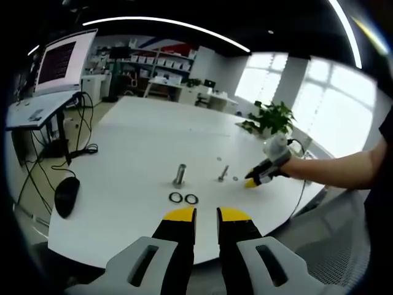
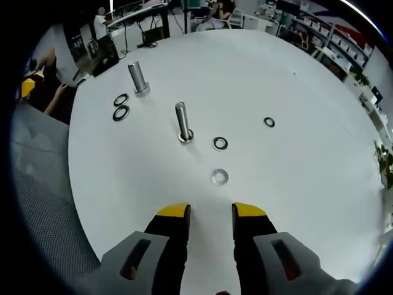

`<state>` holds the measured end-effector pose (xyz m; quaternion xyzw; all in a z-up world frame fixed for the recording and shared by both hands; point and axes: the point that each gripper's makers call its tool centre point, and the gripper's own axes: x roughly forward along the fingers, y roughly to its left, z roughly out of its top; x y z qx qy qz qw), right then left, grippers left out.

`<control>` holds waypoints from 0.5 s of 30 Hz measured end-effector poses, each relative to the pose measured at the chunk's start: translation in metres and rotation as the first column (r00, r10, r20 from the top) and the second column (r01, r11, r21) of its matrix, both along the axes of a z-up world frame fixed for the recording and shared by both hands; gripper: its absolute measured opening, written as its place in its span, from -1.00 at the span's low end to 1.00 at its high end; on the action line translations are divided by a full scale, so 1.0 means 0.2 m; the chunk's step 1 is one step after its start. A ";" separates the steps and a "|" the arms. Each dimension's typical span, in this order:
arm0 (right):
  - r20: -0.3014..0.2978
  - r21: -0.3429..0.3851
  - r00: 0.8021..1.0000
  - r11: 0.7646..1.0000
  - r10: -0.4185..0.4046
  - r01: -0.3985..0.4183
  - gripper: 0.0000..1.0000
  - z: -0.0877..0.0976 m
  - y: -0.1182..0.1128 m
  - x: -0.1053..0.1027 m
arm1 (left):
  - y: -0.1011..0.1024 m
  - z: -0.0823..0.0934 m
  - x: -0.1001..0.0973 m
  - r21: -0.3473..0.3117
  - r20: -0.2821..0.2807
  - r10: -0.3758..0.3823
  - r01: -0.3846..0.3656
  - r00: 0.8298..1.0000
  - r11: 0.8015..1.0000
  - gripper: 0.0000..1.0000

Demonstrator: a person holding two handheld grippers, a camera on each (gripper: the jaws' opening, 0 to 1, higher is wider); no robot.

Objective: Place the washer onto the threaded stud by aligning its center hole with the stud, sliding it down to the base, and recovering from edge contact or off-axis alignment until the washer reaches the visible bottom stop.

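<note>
Right gripper view: right gripper (image 2: pixel 210 215) fingers narrowly apart, empty, just short of washer (image 2: pixel 219 177) near threaded stud (image 2: pixel 183 123).

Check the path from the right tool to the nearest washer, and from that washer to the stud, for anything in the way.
Nothing visible blocks either. The right tool is open, facing the washer across bare table. A second washer lies beside the route to the stud.

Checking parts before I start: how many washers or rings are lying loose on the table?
5. Two dark rings left of the larger stud; one washer right of the thin stud; one nearest the right tool; one far right.
</note>
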<state>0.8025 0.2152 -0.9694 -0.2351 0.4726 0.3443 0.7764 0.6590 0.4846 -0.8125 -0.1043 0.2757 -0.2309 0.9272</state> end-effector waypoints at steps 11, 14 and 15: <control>-0.107 -0.039 0.992 0.997 0.068 -0.072 -0.41 -0.02 0.00 0.02 | 0.00 0.00 0.00 0.002 -0.005 0.001 -0.001 1.000 1.000 -0.78; -0.126 -0.067 0.988 0.993 0.091 -0.100 -0.41 -0.02 -0.01 0.02 | 0.00 0.00 0.00 0.001 -0.005 0.002 -0.002 1.000 1.000 -0.78; -0.131 -0.076 0.987 0.991 0.097 -0.108 -0.41 -0.02 -0.02 0.03 | 0.00 0.00 0.00 0.001 -0.005 0.003 -0.003 1.000 1.000 -0.78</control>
